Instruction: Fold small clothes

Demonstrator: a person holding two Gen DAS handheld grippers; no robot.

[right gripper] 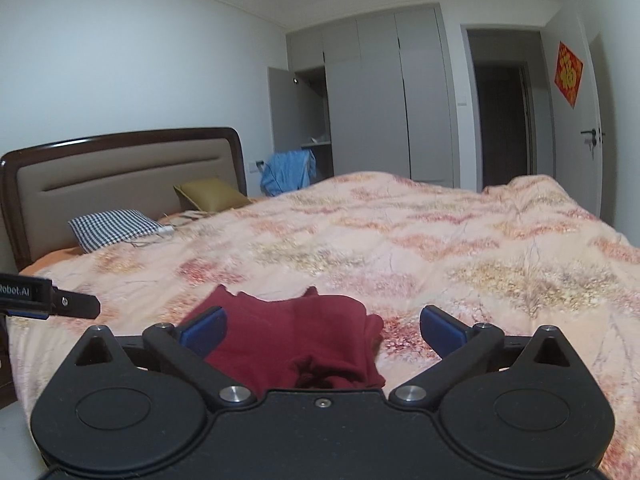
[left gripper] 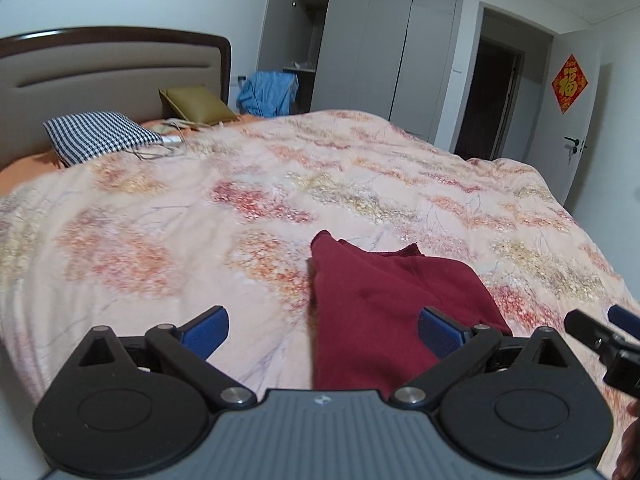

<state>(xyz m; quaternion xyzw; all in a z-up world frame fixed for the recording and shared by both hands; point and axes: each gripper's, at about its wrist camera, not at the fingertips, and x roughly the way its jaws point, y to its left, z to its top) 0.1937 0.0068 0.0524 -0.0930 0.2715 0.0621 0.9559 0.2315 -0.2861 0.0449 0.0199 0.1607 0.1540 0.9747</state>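
Observation:
A dark red garment (left gripper: 376,304) lies partly folded on the floral bedspread (left gripper: 240,200), near the bed's front edge. My left gripper (left gripper: 323,330) is open and empty, just above the garment's near left part; its right finger is over the cloth. In the right wrist view the garment (right gripper: 296,336) lies bunched between the fingers of my right gripper (right gripper: 323,330), which is open and empty above the near edge. The right gripper's tip shows at the right edge of the left wrist view (left gripper: 600,334). The left gripper's finger shows in the right wrist view (right gripper: 76,304).
A checked pillow (left gripper: 100,136) and an olive cushion (left gripper: 196,104) lie by the headboard (left gripper: 112,72), with a cable beside them. A blue garment (left gripper: 268,94) hangs by the open grey wardrobe (left gripper: 360,40). A dark doorway (left gripper: 488,92) is at the right.

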